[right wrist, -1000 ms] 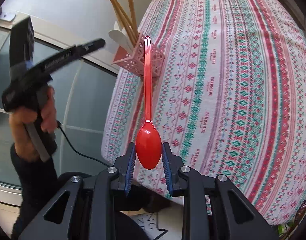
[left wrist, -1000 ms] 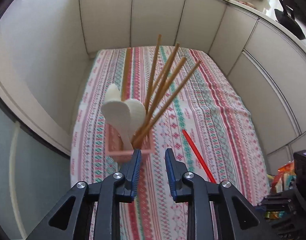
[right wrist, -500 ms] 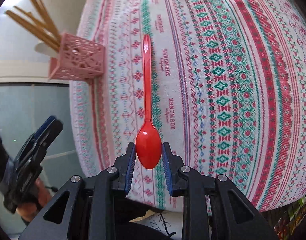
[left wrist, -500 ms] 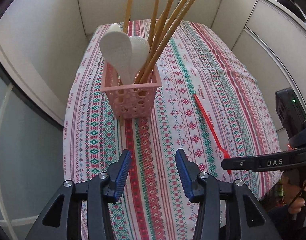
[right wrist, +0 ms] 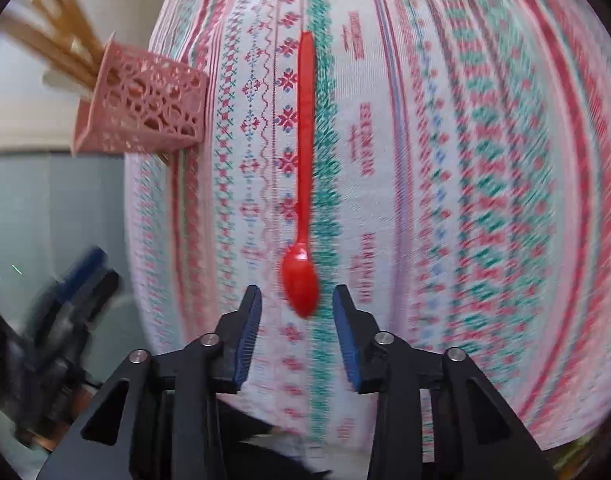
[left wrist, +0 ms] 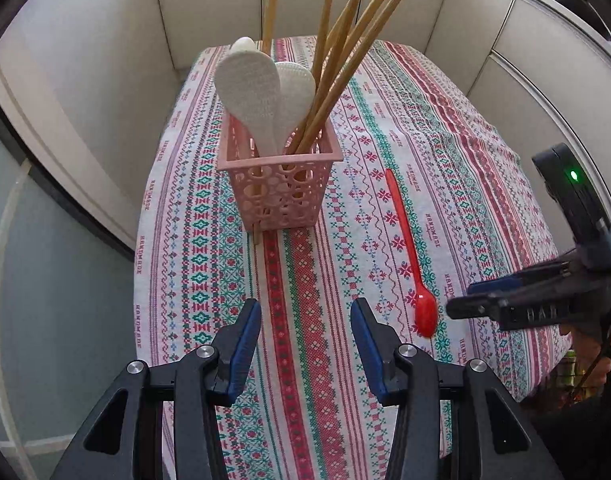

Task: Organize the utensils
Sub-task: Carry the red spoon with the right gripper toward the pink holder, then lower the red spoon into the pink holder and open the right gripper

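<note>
Right gripper [right wrist: 296, 320] sits nearest, jaws parted and just opened further, pads clear of the red spoon [right wrist: 304, 184]; the bowl lies between the fingertips but loose on the patterned cloth of the tabletop [right wrist: 485, 160], handle running away from the gripper. Spoon reads as set down, not yet in the holder (right wrist view is smeared, so exact contact with the cloth is a judgement). Left gripper [left wrist: 305, 344] hangs about half open over the near edge of the cloth, holding nothing. Further on, the pink basket [left wrist: 283, 188] stands upright near the left edge, well apart from the spoon, already carrying white rice paddles [left wrist: 251, 94] and wooden chopsticks [left wrist: 345, 52]. One chopstick tip pokes out under the basket's base. To do the step well: regrip the spoon along the handle rather than the slippery bowl, square the pads across it, lift clear of the cloth before travelling. Approach the basket from above on its open near-right corner, since the chopsticks fan to the right and would snag a low entry. Steadying the basket with the left gripper seems wise; it looks light.
</note>
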